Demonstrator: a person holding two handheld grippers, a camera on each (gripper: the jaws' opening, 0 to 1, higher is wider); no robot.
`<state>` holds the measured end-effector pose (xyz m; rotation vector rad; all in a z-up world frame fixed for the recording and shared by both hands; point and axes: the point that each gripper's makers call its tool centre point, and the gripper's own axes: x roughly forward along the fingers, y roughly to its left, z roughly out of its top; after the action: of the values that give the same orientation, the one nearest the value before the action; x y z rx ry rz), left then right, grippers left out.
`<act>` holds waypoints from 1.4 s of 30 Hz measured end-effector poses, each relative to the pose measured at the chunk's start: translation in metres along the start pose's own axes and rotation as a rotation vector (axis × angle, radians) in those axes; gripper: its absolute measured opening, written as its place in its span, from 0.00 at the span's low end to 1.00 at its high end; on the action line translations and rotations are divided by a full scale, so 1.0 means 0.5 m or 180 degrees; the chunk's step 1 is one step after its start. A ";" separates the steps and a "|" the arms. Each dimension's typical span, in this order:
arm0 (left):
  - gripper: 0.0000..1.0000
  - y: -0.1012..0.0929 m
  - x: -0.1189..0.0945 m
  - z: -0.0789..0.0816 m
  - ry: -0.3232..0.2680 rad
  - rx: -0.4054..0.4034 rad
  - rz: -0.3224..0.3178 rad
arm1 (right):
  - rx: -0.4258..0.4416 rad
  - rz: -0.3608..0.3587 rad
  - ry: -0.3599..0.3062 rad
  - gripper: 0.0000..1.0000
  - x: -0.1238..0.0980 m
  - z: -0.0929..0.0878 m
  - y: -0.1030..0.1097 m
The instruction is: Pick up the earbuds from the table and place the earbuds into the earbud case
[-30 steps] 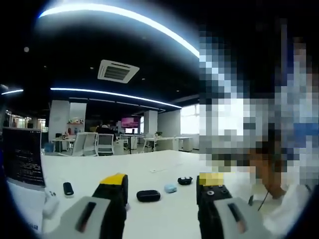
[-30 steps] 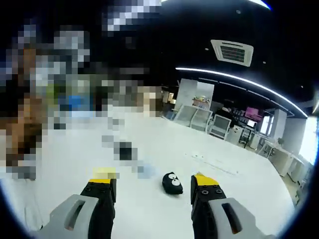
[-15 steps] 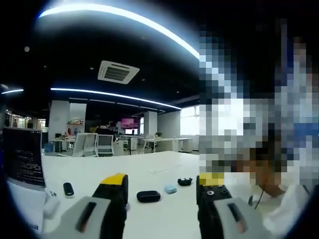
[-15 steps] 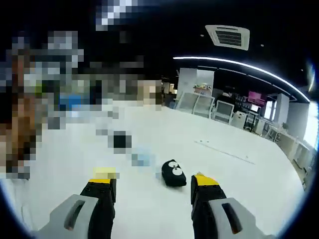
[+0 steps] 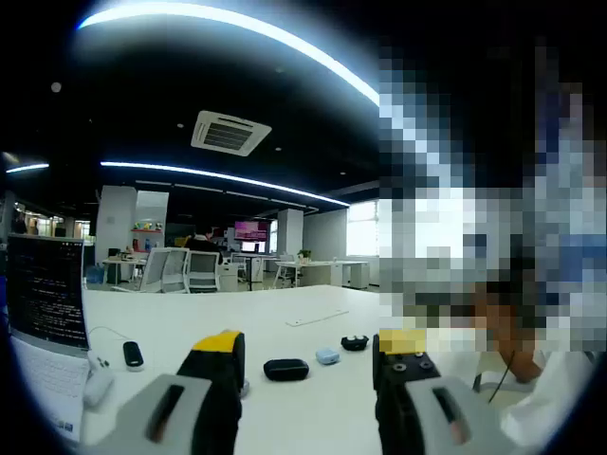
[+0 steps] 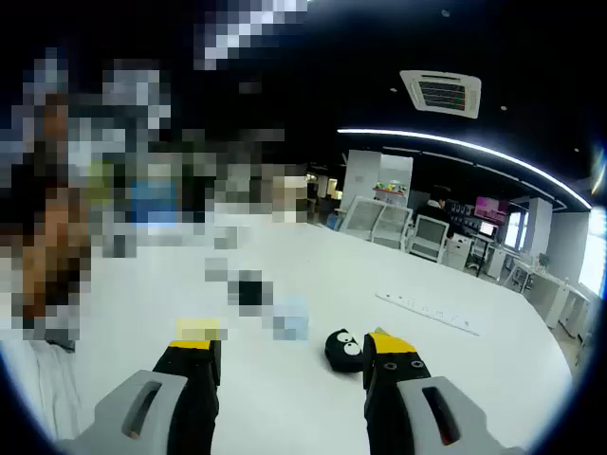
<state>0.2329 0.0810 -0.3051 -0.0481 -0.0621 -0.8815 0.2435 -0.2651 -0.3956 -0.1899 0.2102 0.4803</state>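
Left gripper (image 5: pixel 308 355): held above the white surface (image 5: pixel 190 318), its two yellow-tipped fingers (image 5: pixel 220 346) spread wide with nothing between them.

Right gripper (image 6: pixel 294 353): also over the surface, fingers (image 6: pixel 196 334) parted and gripping nothing.

Earbud case (image 6: pixel 345 350): in the right gripper view a small black case lies open on the surface, just beside the tip of the right-hand finger and partly hidden behind it; two pale round shapes show inside it, but I cannot tell whether they are earbuds. In the left gripper view the same case (image 5: pixel 355 342) sits farther off, near the tip of the right-hand finger.

Earbuds: too small to pick out for certain in either view.

Black oblong pouch (image 5: pixel 285 369): lies flat on the surface between the left gripper's fingers as seen from its camera, well ahead of them.

Pale blue object (image 5: pixel 327 356): small and rounded, between the pouch and the earbud case, apart from both.

Laptop screen (image 5: pixel 45 292): stands at the left edge of the left gripper view, dark with lines of text.

Small black device (image 5: pixel 133 354): lies near the laptop screen, with a white mouse-like thing (image 5: pixel 98 389) closer to the camera.

Room: open office with chairs (image 5: pixel 186 270), desks and long ceiling light strips (image 6: pixel 465 150).
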 end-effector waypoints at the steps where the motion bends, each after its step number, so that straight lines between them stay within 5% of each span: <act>1: 0.55 0.000 0.000 0.001 -0.0004 0.0012 -0.0005 | -0.0017 0.0002 -0.0002 0.59 -0.003 0.002 0.002; 16: 0.55 -0.001 0.020 -0.021 0.0076 -0.0017 -0.0020 | -0.0157 -0.0016 -0.0215 0.59 -0.047 0.062 0.025; 42: 0.55 -0.007 0.018 -0.017 0.0067 -0.0004 -0.0035 | -0.0196 -0.0067 -0.0246 0.59 -0.056 0.070 0.010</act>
<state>0.2362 0.0712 -0.3129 -0.0396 -0.0422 -0.8929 0.2222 -0.2652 -0.3557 -0.2332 0.1178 0.4725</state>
